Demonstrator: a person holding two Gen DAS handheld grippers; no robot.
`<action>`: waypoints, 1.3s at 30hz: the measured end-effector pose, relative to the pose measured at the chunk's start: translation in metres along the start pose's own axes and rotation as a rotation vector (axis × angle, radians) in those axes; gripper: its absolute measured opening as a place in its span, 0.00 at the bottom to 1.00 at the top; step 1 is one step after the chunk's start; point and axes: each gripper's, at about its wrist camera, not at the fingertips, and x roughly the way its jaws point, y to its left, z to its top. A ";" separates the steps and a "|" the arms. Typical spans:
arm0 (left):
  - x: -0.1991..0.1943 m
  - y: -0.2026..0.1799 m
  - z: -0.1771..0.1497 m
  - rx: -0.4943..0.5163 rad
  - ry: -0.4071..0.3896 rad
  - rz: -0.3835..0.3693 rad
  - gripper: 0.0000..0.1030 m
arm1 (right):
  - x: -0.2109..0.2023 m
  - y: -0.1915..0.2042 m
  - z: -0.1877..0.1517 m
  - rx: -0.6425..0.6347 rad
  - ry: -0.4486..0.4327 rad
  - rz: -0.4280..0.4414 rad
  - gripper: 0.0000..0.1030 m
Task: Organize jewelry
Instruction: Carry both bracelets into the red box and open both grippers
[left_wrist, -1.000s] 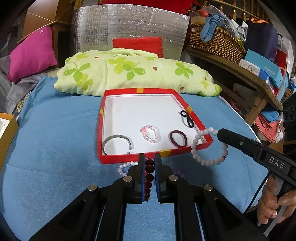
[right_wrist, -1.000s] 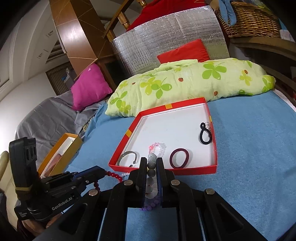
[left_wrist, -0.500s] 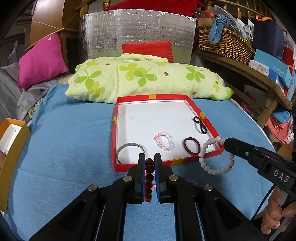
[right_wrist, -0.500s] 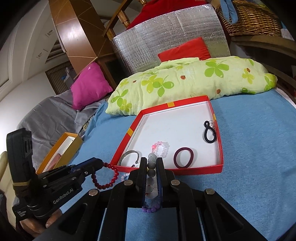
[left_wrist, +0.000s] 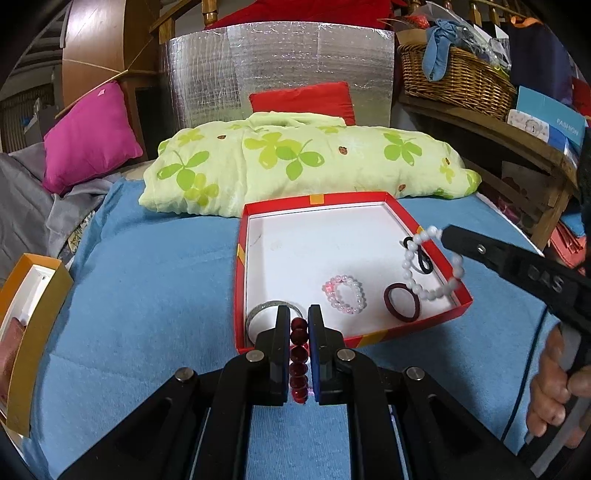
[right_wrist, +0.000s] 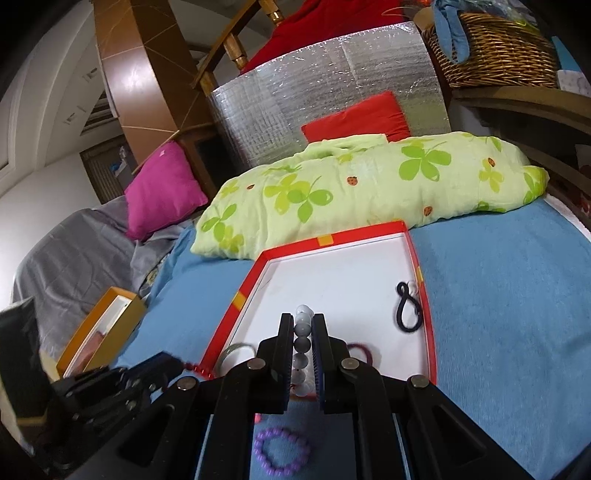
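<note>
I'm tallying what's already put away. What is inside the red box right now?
Lying in the red box: a silver bangle partly hidden by the left gripper, a pink bead bracelet, a maroon hair tie and a black hair tie.

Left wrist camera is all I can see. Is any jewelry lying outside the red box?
Observer: Yes. A purple bead bracelet lies on the blue cloth in front of the red box, below the right gripper.
Operator: Are my red beads over the box?
Observer: From the right wrist camera, the red bead bracelet hangs from the left gripper right at the box's near left corner. I cannot tell if it is past the rim.
Operator: And the white one?
Observer: The right gripper pinches several beads of the white bead bracelet in a row, over the box's floor.
</note>
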 end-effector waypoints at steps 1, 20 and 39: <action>0.001 -0.001 0.001 0.005 -0.001 0.004 0.10 | 0.004 -0.002 0.002 0.006 -0.003 -0.005 0.10; 0.083 0.022 0.069 -0.095 0.069 -0.038 0.10 | 0.070 -0.050 0.036 0.224 -0.010 0.042 0.10; 0.134 0.022 0.063 -0.112 0.166 -0.044 0.10 | 0.111 -0.058 0.032 0.322 0.094 0.104 0.10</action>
